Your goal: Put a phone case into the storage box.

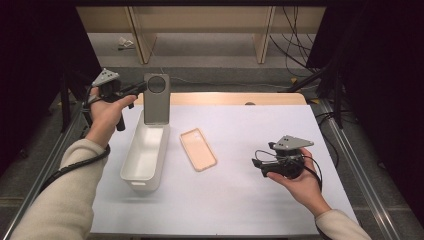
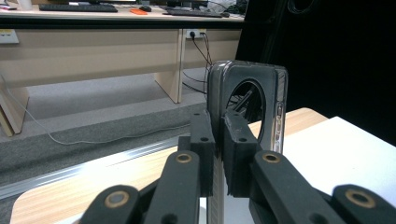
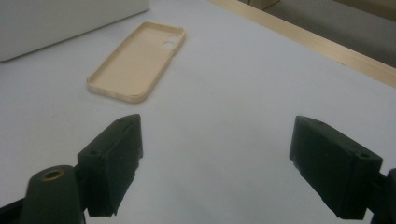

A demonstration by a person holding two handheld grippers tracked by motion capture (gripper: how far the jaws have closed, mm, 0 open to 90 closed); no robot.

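Observation:
My left gripper (image 1: 142, 88) is shut on the edge of a dark grey phone case (image 1: 156, 98) with a large round camera hole. It holds the case upright over the far end of a long white bin (image 1: 131, 152). In the left gripper view the jaws (image 2: 219, 128) pinch the case's (image 2: 254, 100) thin side wall. A beige phone case (image 1: 198, 149) lies hollow side up on the white table cover, to the right of the bin. At the right, my right gripper (image 1: 258, 163) stands open above the cover. In the right gripper view it (image 3: 215, 163) points toward the beige case (image 3: 135, 60), with nothing between its jaws.
The white cover (image 1: 240, 200) spans the table, with a wooden strip (image 1: 225, 98) along its far edge. Metal rails run along both table sides. Beyond the table are desk legs, grey floor and cables. The bin's wall (image 3: 56, 23) rises left of the beige case.

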